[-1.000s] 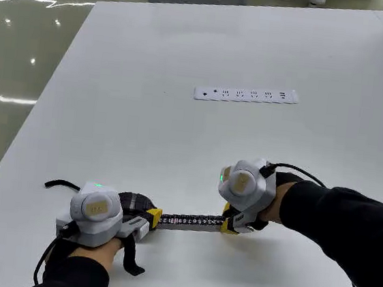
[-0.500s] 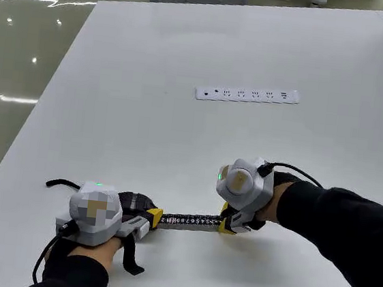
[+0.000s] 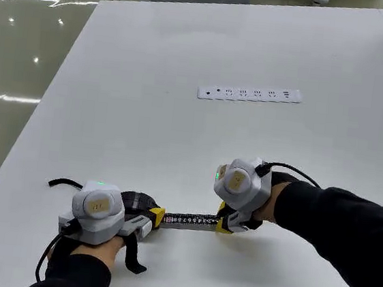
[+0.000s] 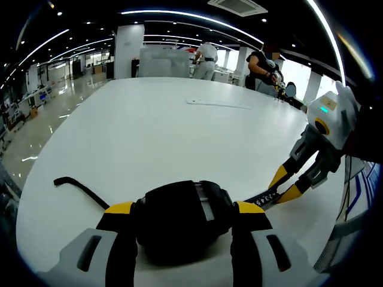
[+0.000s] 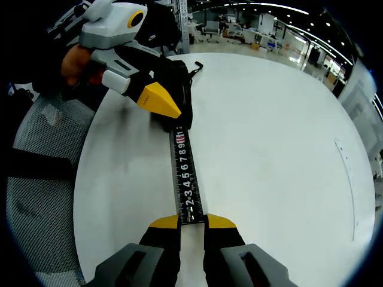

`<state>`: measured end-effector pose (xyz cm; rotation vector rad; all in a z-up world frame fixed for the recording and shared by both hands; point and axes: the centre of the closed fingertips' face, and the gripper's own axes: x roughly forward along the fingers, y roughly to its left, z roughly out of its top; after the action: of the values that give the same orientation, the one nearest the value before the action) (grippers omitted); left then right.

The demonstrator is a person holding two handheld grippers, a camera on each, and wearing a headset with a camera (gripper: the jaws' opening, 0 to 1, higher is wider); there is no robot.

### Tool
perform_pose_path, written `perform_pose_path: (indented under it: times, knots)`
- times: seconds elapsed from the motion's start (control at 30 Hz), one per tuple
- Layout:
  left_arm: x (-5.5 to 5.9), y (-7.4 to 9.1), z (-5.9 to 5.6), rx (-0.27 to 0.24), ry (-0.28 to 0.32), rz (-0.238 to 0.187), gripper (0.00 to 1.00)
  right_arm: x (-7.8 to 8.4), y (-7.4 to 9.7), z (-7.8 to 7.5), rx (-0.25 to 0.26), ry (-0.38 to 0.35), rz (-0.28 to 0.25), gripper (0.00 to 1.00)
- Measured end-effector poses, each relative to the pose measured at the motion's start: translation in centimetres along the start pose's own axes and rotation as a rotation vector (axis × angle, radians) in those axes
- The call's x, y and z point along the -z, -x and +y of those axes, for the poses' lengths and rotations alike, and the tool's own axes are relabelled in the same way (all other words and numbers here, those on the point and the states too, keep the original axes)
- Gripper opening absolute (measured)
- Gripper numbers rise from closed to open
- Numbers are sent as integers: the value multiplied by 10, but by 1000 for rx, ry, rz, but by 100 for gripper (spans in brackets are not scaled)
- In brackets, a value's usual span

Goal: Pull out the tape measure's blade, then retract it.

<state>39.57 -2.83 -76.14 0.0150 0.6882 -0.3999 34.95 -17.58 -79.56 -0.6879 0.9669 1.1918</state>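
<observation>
**Short run of blade out, held at both ends**

The tape measure has a black, rounded case (image 3: pixel 137 203) with a paler band across its top. Its dark blade (image 3: pixel 190 219) carries white numerals, with a red mark close to the case. A black strap (image 3: pixel 60 183) trails from the far side of the case.

The case sits on the white worktop (image 3: pixel 178 135), well apart from the power strip (image 3: pixel 249 93) and on the person's side of it. The blade runs flat and straight out of the case along the worktop.

The left tool (image 3: pixel 150 220) is closed on the case, one yellow-tipped jaw on each flank. In the left gripper view the case (image 4: pixel 182 227) sits between those jaws. The right tool (image 3: pixel 223 223) stands at the blade's end away from the case, pinching it. In the right gripper view its jaws meet over the low numerals of the blade (image 5: pixel 185 173), and the case (image 5: pixel 179 89) lies straight ahead.
</observation>
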Motion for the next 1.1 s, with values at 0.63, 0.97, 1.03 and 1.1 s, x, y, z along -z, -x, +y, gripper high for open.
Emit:
perform_pose_path:
  times: [0.63,0.97,1.03,1.1]
  knots:
    - [0,0,0,1,-3,0,58,-8,-4,1,-1,4,-18,10]
    - [0,1,0,2,-2,3,58,-11,-6,2,0,-1,-20,10]
    - [0,1,0,2,-3,3,58,-13,-7,3,4,23,-21,9]
    - [0,1,0,1,-3,2,58,-13,-8,3,7,27,-17,9]
